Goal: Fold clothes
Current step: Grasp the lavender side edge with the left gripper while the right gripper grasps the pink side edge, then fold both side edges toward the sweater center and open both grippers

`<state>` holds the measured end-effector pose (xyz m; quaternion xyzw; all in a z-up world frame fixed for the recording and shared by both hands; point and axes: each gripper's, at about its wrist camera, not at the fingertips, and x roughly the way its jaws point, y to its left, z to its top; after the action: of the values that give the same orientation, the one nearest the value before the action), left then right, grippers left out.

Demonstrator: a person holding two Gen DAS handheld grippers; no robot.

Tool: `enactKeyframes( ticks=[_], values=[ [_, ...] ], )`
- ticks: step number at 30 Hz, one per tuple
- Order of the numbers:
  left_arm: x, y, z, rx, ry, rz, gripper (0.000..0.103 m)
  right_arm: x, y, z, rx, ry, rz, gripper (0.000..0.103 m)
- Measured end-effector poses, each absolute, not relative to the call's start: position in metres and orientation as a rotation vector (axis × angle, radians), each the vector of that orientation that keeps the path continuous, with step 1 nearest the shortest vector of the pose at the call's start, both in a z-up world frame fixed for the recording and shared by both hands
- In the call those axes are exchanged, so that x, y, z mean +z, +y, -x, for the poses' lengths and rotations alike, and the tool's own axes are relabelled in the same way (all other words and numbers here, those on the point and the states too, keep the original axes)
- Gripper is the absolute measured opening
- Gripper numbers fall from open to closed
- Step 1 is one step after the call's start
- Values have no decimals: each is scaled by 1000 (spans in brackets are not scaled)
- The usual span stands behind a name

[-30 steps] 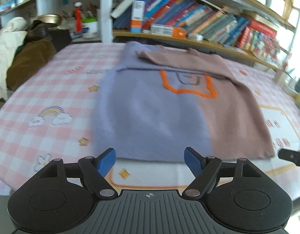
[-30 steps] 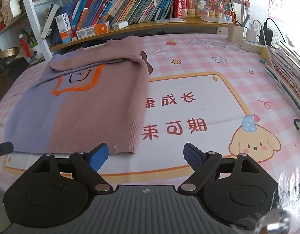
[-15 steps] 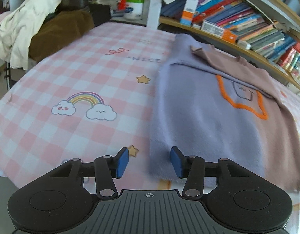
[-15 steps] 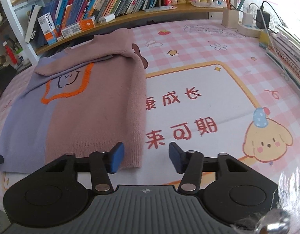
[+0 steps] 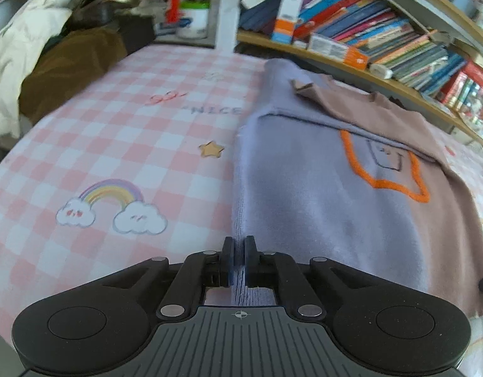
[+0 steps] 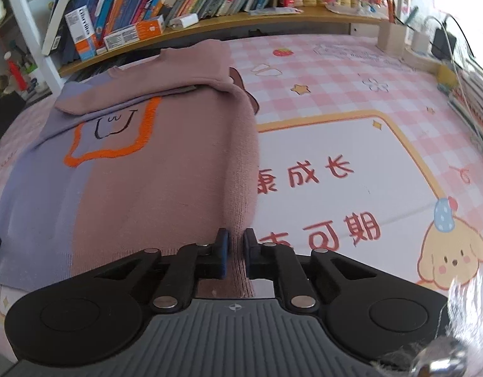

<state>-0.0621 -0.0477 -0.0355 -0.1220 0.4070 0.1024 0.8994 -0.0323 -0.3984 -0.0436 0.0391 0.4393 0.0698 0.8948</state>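
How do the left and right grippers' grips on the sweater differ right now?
The left gripper pinches the sweater's lavender near corner; the right gripper pinches the mauve one. The left grip sits beside the pink checks with the rainbow print; the right borders the white panel with red characters. Both are shut on the hem edge, fabric between the pads.

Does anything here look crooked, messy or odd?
Nothing stands out. The sweater lies flat, sleeves folded across its top, each near corner pinched by the left gripper and right gripper.
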Motion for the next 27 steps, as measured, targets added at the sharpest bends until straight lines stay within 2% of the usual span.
enactKeyframes(
  ticks=[5,8,9,10,12,20,23,24,27],
  values=[
    [-27,-57,61,155,819,221,5,-27,-386,35,283,838,-113,9],
    [-30,-53,61,157,840,244,10,-28,-382,32,282,850,-113,12],
    [-31,-51,60,158,847,252,10,-29,-383,31,268,855,-117,17],
    [-32,-50,60,159,854,260,10,-30,-384,30,256,863,-121,25],
    [-34,-47,60,160,868,275,15,-34,-388,28,238,883,-139,30],
    [-38,-41,62,155,888,328,18,-47,-393,27,225,926,-166,31],
    [-38,-40,64,149,883,345,13,-48,-389,29,263,926,-160,24],
    [-38,-40,65,147,881,350,5,-48,-390,29,265,927,-160,14],
    [-37,-39,67,141,875,367,4,-49,-393,29,271,931,-161,9]
  ],
)
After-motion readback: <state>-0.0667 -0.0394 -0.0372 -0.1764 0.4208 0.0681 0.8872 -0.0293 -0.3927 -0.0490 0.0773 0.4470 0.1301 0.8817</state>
